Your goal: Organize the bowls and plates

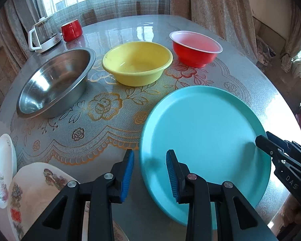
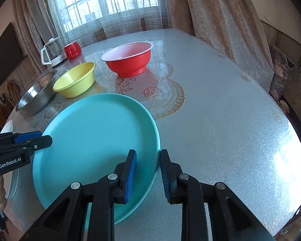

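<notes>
A large turquoise plate (image 1: 206,140) (image 2: 94,140) lies flat on the table near me. My left gripper (image 1: 150,156) is open and straddles the plate's left rim, one finger outside and one over the plate. My right gripper (image 2: 148,156) is open and straddles the plate's right rim. Behind stand a steel bowl (image 1: 54,82) (image 2: 37,96), a yellow bowl (image 1: 137,65) (image 2: 75,80) and a red bowl with white inside (image 1: 195,48) (image 2: 128,58). A white floral plate (image 1: 1,170) and a patterned white bowl (image 1: 36,196) sit at the left front.
A glass kettle (image 1: 43,35) (image 2: 53,51) and a red mug (image 1: 71,30) (image 2: 72,49) stand at the far left of the round table (image 2: 220,120). Curtains and a window lie behind. The table's right edge drops off beside my right gripper.
</notes>
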Motion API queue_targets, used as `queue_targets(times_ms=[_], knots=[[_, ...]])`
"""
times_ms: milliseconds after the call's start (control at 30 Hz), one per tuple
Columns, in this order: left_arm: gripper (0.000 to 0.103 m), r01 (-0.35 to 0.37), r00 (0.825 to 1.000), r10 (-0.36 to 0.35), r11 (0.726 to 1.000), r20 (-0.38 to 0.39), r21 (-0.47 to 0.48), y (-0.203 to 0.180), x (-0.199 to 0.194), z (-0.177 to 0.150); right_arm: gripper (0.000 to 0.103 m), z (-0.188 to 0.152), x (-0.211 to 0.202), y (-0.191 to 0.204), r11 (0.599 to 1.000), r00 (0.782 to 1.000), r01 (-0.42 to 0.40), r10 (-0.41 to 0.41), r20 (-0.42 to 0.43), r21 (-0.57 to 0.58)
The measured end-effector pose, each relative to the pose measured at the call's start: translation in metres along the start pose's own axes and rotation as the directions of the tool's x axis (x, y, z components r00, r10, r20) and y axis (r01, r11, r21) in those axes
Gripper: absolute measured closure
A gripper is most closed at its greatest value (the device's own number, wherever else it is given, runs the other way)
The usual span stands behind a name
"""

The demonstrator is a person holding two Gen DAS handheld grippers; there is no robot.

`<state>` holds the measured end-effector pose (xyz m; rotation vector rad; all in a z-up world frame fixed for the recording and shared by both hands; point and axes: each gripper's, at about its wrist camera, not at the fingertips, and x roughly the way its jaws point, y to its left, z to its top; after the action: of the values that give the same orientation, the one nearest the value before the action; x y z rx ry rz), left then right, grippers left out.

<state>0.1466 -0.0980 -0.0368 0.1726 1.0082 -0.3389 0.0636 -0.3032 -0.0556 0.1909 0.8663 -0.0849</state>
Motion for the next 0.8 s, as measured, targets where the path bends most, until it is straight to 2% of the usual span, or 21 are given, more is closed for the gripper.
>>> queue_targets(times_ms=[133, 200, 300, 433, 533, 633, 733, 800], knots=[[0.069, -0.012, 0.999, 0.015, 0.999, 0.051, -0.049, 0.009, -0.022, -0.008, 0.072, 0.002, -0.001, -0.002, 0.999, 1.000, -0.017, 0.017, -0.008, 0.031], [0.069, -0.011, 0.997, 0.017, 0.997, 0.081, -0.078, 0.016, -0.035, -0.014, 0.070, 0.004, -0.005, -0.003, 0.999, 1.000, 0.003, -0.003, 0.011, 0.036], [0.069, 0.007, 0.991, 0.009, 0.993, 0.134, -0.120, 0.031, -0.056, -0.027, 0.067, 0.007, -0.014, 0.001, 1.000, 0.999, 0.018, -0.019, 0.048, 0.026], [0.069, 0.049, 0.982, -0.014, 0.982, 0.190, -0.185, 0.057, -0.082, -0.047, 0.064, 0.012, -0.027, 0.012, 1.000, 0.996, -0.015, 0.014, 0.088, 0.006], [0.069, 0.046, 0.974, 0.004, 0.975, 0.227, -0.215, 0.072, -0.099, -0.060, 0.064, 0.015, -0.032, 0.026, 0.998, 0.994, -0.063, 0.064, 0.094, -0.020], [0.069, 0.032, 0.966, 0.032, 0.970, 0.256, -0.242, 0.090, -0.114, -0.076, 0.064, 0.015, -0.036, 0.044, 0.988, 0.985, -0.146, 0.150, 0.086, -0.059], [0.068, 0.021, 0.960, 0.064, 0.955, 0.272, -0.297, 0.112, -0.124, -0.093, 0.064, 0.014, -0.036, 0.068, 0.958, 0.962, -0.266, 0.271, 0.039, -0.108], [0.066, 0.019, 0.957, 0.083, 0.938, 0.279, -0.346, 0.130, -0.130, -0.104, 0.063, 0.009, -0.037, 0.086, 0.937, 0.948, -0.313, 0.319, 0.017, -0.157]])
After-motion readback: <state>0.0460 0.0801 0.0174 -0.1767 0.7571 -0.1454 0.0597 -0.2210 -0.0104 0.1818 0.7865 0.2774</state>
